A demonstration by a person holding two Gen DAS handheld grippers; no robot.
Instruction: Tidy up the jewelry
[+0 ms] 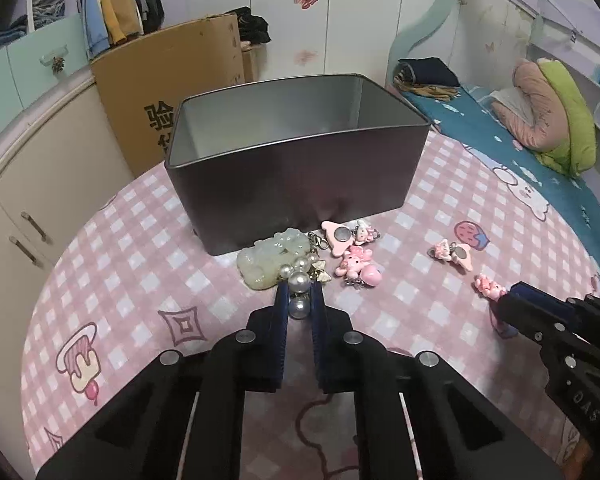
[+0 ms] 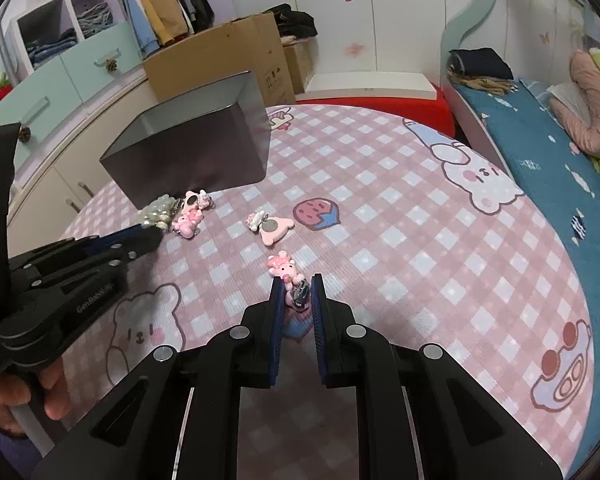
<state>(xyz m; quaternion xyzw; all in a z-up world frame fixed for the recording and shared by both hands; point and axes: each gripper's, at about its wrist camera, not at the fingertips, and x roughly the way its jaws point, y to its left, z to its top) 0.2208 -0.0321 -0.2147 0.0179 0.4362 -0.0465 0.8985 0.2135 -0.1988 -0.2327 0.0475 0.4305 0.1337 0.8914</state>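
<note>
An open grey metal tin [image 1: 300, 184] stands on the pink checked table; it also shows in the right wrist view [image 2: 192, 148]. In front of it lie a pale jade pendant with a pearl strand [image 1: 268, 260] and pink cartoon charms [image 1: 356, 264]. My left gripper [image 1: 300, 300] is closed around the pearl strand [image 1: 299, 280], which rests on the table. My right gripper [image 2: 296, 292] is closed around the clasp end of a pink pig charm [image 2: 284, 266], also on the table. Another pink charm pair [image 2: 270, 228] lies between the two groups.
A cardboard box [image 1: 172, 88] and pale cabinets [image 1: 32, 184] stand behind the table on the left. A bed with a blue sheet [image 2: 540, 152] and pillows runs along the right. The table edge curves round the front and sides.
</note>
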